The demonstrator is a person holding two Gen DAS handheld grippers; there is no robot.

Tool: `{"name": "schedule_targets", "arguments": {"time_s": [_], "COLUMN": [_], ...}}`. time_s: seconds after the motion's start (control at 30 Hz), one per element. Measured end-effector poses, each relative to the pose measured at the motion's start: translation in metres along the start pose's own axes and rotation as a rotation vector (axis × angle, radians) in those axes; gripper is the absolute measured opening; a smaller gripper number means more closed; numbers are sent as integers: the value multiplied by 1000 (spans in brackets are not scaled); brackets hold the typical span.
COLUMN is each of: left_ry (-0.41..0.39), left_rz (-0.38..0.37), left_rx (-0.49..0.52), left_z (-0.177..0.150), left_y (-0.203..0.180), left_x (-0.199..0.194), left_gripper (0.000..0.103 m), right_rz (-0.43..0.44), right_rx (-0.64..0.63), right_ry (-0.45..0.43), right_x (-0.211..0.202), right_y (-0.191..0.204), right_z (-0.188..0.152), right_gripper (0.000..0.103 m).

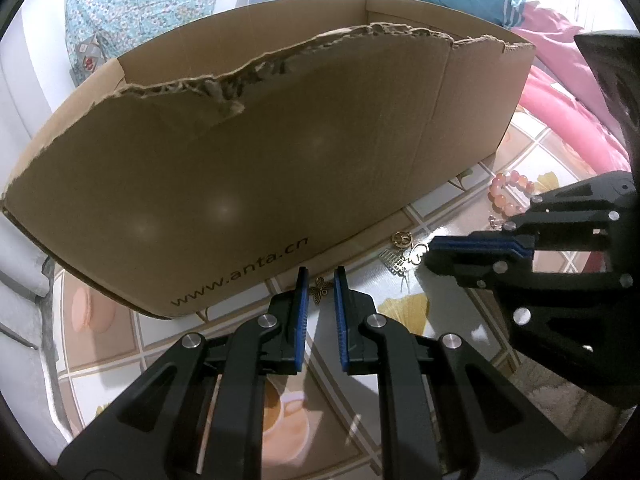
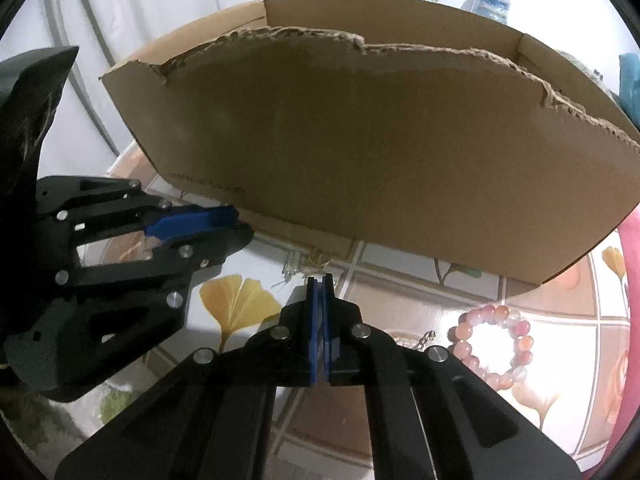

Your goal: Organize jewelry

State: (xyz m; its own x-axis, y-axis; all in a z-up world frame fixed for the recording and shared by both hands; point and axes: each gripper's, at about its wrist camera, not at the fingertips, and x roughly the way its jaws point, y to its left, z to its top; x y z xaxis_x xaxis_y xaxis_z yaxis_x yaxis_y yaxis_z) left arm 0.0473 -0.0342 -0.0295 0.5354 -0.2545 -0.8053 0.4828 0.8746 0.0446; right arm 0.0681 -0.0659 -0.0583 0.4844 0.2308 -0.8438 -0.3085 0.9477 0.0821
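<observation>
in the left wrist view, a patterned teal cloth [image 1: 140, 8] hangs at the far left behind a torn-edged cardboard box [image 1: 248, 168] printed with a web address. the box stands on a tiled table cover [image 1: 404, 308] with yellow leaf prints. the left gripper [image 1: 320, 276] points down at the cover just in front of the box, its blue pads [image 1: 301, 312] set at a narrow gap and pressing on nothing; a small bronze butterfly charm [image 1: 320, 290] lies on the cover, seen through that gap. to the right, close to the box's lower edge, a round gold pendant [image 1: 401, 239] and a small silver comb-like charm [image 1: 394, 261] lie together with a pale heart-shaped piece [image 1: 418, 254]. the right gripper [image 1: 434, 248] comes in from the right, its tip at that heart piece and its fingers pressed together; whether they pinch anything is not clear. beyond it a pink bead bracelet [image 1: 508, 194] lies on the cover, and pink bedding [image 1: 568, 92] fills the far right.

in the right wrist view, the bracelet [image 2: 496, 344] lies right of the closed fingers.
</observation>
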Motion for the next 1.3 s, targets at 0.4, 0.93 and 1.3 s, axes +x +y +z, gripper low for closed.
{"name": "schedule_targets", "arguments": {"time_s": [0.4, 0.93, 1.3], "left_ry": [1, 2, 1], "left_rz": [-1, -9, -7], "left_rx": [-1, -10, -1], "left_z": [0, 1, -1], "left_y": [0, 2, 5], "left_x": [0, 1, 2], "left_gripper": [12, 12, 12], "right_rz": [7, -50, -48], "right_rx": [-21, -95, -103], "right_ry": [-12, -11, 13], "right_x": [-1, 11, 11], "right_y": [2, 19, 20], "right_z": [3, 7, 3], "right_gripper": [18, 18, 13]}}
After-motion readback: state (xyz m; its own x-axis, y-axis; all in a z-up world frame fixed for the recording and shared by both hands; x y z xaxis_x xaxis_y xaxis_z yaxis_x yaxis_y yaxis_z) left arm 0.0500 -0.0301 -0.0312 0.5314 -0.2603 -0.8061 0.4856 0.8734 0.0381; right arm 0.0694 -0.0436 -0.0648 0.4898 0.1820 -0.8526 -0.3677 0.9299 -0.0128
